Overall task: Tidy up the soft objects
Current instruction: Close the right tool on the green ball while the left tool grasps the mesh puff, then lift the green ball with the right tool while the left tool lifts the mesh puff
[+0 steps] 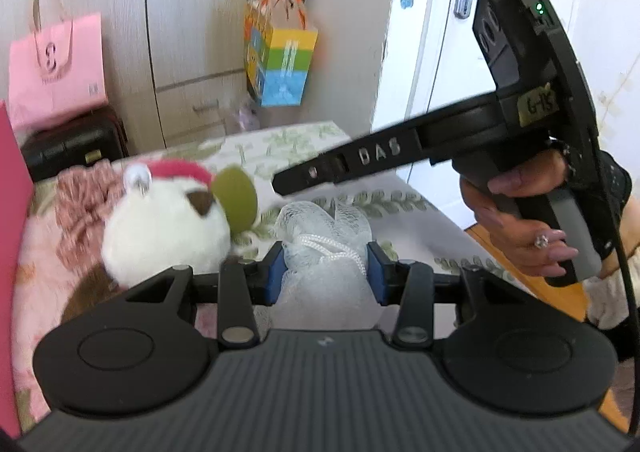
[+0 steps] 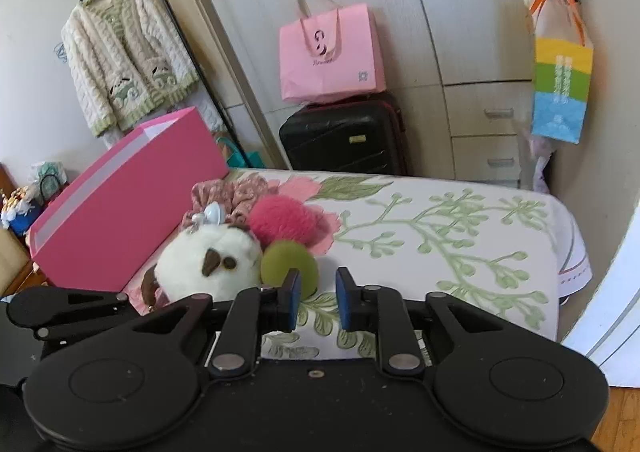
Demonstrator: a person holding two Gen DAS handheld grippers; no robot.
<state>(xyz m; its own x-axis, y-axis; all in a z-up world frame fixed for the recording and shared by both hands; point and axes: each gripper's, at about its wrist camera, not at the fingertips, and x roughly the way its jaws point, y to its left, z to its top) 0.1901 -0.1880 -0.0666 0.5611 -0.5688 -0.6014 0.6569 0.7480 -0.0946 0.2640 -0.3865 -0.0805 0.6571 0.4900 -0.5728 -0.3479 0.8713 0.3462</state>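
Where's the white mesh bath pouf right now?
The left wrist view shows the white mesh bath pouf clamped in the left tool, right of the white plush toy.

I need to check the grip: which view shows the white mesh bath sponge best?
The left wrist view: the white mesh bath sponge sits clamped between the left hand-held gripper pads. The right wrist view doesn't show it at all.

soft toys (image 2: 224, 256) beside pink box (image 2: 132, 203)

The plush (image 1: 168, 228) is motion-blurred in the left view, its lower body hidden behind the gripper housing; the loofah's (image 1: 324, 248) base is hidden likewise; the pink box (image 1: 12, 236) is cut by the left edge; the right gripper's (image 1: 280, 183) fingertips are unreadable there.
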